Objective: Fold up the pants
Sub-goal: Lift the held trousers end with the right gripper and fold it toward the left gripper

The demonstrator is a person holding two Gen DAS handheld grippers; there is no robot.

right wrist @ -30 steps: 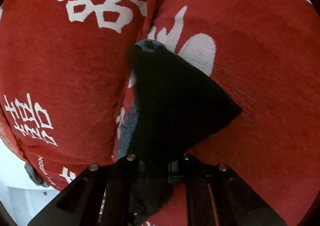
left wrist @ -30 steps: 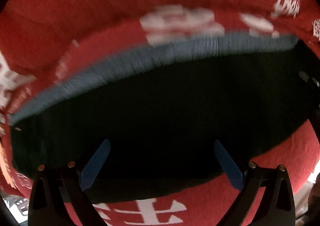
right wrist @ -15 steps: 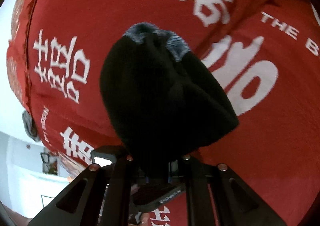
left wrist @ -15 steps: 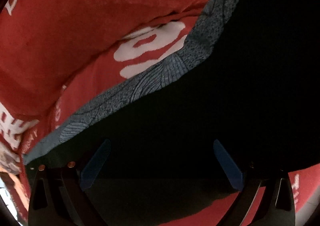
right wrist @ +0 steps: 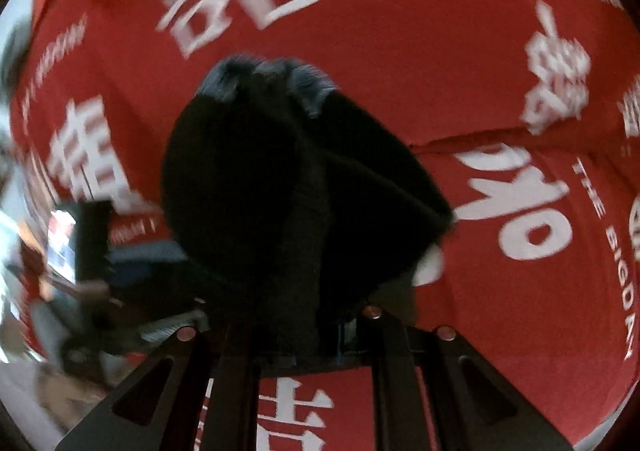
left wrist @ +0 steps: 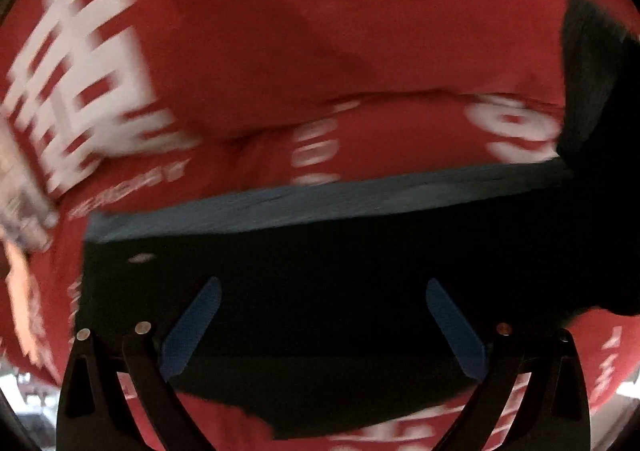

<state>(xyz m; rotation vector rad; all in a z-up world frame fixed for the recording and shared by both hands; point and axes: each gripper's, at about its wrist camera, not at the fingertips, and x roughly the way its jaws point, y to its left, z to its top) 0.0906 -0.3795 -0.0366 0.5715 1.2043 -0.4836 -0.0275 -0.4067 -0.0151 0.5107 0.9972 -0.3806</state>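
Two grippers over red cloth (left wrist: 360, 31) with white characters. Right gripper (right wrist: 316, 327): jaws nearly together, pinching bunched black pants (right wrist: 280, 191); fabric hangs ahead of fingers in dark lump, grey waistband edge at far tip. Jaws have just been easing apart slightly, fabric between them. Left gripper (left wrist: 320, 327): blue-padded fingers (left wrist: 192, 327) spread wide, nothing pinched; flat black pants panel (left wrist: 320, 263) lies beneath and between them, grey-blue band along far edge. Both views motion-blurred.
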